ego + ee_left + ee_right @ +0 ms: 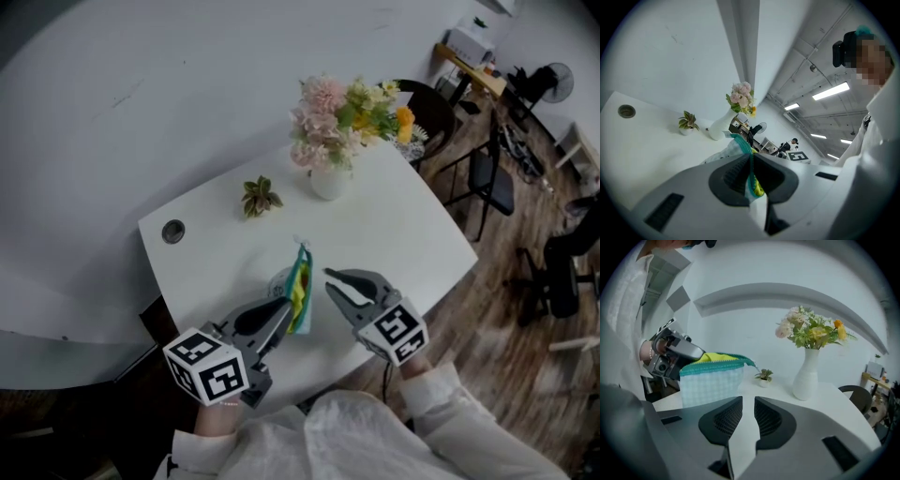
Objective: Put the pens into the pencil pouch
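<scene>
Over one table [398, 234], left gripper [284, 319] grips one pouch [300, 286]; one vase [328, 182].

The table [394, 225] is a white rectangular top with rounded corners. Its far edge runs along a pale wall and its right edge faces a wood floor. A round cable hole [173, 231] sits close to the far left corner. A small potted succulent [260, 197] stands near the middle of the far edge. Just to its right, towards the far right corner, stands a white vase [328, 181] of pink, yellow and orange flowers [347, 120]. By the near edge the pencil pouch [299, 289] stands upright. Its base is hidden, so it may or may not touch the top.
</scene>
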`<state>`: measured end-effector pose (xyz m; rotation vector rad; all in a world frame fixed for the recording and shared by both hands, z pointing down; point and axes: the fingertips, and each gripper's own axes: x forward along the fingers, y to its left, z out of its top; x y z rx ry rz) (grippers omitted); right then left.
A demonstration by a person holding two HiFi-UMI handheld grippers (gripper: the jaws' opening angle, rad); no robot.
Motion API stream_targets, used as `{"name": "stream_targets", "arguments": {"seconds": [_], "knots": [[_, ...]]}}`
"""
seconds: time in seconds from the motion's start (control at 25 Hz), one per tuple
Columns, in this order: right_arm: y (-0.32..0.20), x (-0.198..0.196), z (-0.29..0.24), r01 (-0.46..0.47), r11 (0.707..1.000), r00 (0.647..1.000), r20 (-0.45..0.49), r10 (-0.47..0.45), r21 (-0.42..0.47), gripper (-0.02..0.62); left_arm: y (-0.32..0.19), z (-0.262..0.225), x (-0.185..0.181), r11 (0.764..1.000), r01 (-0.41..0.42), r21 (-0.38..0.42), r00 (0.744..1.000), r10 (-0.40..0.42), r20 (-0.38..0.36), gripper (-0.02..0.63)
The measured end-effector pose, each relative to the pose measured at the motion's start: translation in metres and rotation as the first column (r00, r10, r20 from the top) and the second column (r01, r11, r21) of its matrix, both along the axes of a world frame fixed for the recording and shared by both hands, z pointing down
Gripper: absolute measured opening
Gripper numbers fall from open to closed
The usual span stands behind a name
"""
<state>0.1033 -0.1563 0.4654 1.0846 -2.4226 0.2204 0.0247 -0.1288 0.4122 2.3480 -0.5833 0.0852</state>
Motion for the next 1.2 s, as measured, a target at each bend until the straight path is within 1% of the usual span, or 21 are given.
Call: {"name": "stream_targets", "arguments": {"seconds": [0.08, 0.16, 0.24, 0.4, 0.56, 0.68, 0.88, 1.2], "knots": [[-0.004, 0.002, 0.013, 0.003, 1.0, 0.999, -0.047, -0.003, -0.013, 0.061, -0.003, 0.001, -0.003, 1.0, 0.018, -0.014, 1.0, -0.018, -0.003, 0.028], [-0.009, 0.006, 0.025, -0.013, 1.0, 0.997, -0.074, 0.012, -0.023, 0.061, -0.005, 0.002, -0.005, 0.999, 0.028, -0.025, 1.0, -0.029, -0.004, 0.028], [-0.013, 0.011, 0.037, -0.032, 0.999, 0.995, -0.096, 0.029, -0.034, 0.061, -0.005, 0.005, -0.006, 0.999, 0.025, -0.03, 1.0, -0.026, -0.004, 0.028], [-0.021, 0.019, 0.058, -0.039, 0.997, 0.986, -0.167, 0.026, -0.072, 0.061, -0.005, 0.007, -0.002, 0.998, 0.022, -0.051, 1.0, -0.023, -0.006, 0.028], [-0.025, 0.025, 0.08, -0.005, 0.997, 0.958, -0.285, -0.017, -0.079, 0.063, -0.008, 0.009, 0.0, 0.998, 0.02, -0.063, 1.0, -0.021, -0.015, 0.028], [-0.026, 0.028, 0.093, 0.012, 0.994, 0.941, -0.334, -0.046, -0.105, 0.061, -0.01, 0.011, -0.001, 0.998, 0.016, -0.059, 1.0, -0.016, -0.008, 0.028], [-0.032, 0.035, 0.101, 0.017, 0.99, 0.928, -0.365, -0.067, -0.138, 0.062, -0.012, 0.017, -0.004, 0.998, 0.017, -0.06, 1.0, -0.017, 0.011, 0.028], [-0.038, 0.036, 0.107, 0.017, 0.98, 0.935, -0.345, -0.086, -0.2, 0.062, -0.014, 0.018, -0.003, 0.997, 0.031, -0.075, 0.999, -0.03, 0.009, 0.028]]}}
